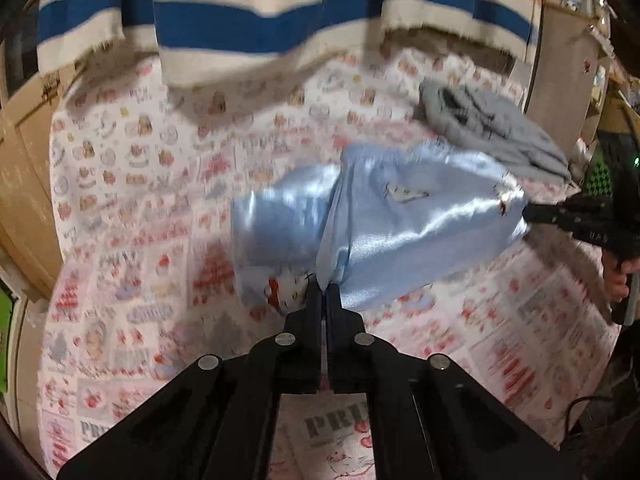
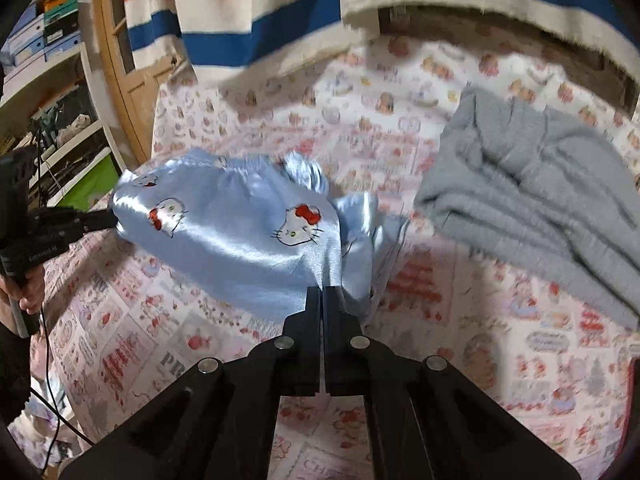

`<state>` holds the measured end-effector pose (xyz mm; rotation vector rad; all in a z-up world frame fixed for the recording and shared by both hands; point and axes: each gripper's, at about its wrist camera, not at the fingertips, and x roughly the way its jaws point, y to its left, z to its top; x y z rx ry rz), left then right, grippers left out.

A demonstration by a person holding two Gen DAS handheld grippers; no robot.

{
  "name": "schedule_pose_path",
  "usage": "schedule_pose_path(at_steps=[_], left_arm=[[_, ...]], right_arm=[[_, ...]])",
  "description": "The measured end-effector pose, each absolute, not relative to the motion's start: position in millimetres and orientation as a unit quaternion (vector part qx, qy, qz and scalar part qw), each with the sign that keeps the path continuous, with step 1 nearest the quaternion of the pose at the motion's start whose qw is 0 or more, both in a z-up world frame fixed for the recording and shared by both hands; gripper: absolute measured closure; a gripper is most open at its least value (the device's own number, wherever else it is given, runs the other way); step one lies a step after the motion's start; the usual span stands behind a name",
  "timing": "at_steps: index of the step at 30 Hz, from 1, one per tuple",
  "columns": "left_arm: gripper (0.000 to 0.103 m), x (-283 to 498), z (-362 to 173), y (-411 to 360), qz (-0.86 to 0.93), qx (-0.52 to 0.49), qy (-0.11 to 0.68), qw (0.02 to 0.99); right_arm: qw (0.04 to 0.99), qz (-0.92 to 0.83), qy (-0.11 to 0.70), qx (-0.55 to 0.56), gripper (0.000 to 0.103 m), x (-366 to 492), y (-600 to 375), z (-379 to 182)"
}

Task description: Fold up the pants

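Observation:
The pants (image 1: 400, 232) are light blue satin printed with cat faces, and they hang bunched above a pink printed sheet (image 1: 132, 208). My left gripper (image 1: 323, 289) is shut on one pinched edge of the cloth. In the right wrist view my right gripper (image 2: 322, 290) is shut on another edge of the same pants (image 2: 240, 232). Each gripper also shows in the other's view: the right gripper (image 1: 530, 214) at the pants' far right end, the left gripper (image 2: 109, 219) at their far left end. The fabric stretches between them.
A crumpled grey garment (image 2: 540, 192) lies on the sheet at the back right, also seen as the grey garment (image 1: 492, 128). A striped blue, orange and cream cloth (image 1: 248, 28) hangs along the far edge. Shelves (image 2: 52, 80) and a wooden door (image 2: 116, 60) stand at the left.

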<state>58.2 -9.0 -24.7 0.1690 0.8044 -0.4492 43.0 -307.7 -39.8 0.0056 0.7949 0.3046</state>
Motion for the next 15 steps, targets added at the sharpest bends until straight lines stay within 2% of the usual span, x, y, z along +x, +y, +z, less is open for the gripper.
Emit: schedule_pose_path(at_steps=[9,15], left_arm=[[0.093,40.4,-5.2,-1.1,-0.219,0.07,0.357,0.906],[0.092,46.8,26.2,-22.1,-0.235,0.053,0.316,0.918]], right_arm=[[0.932,0.109,0.345,0.01,0.101,29.3,-325.9,-11.0],[0.943,0.128,0.306,0.023,0.098,37.4,-312.9,23.3]])
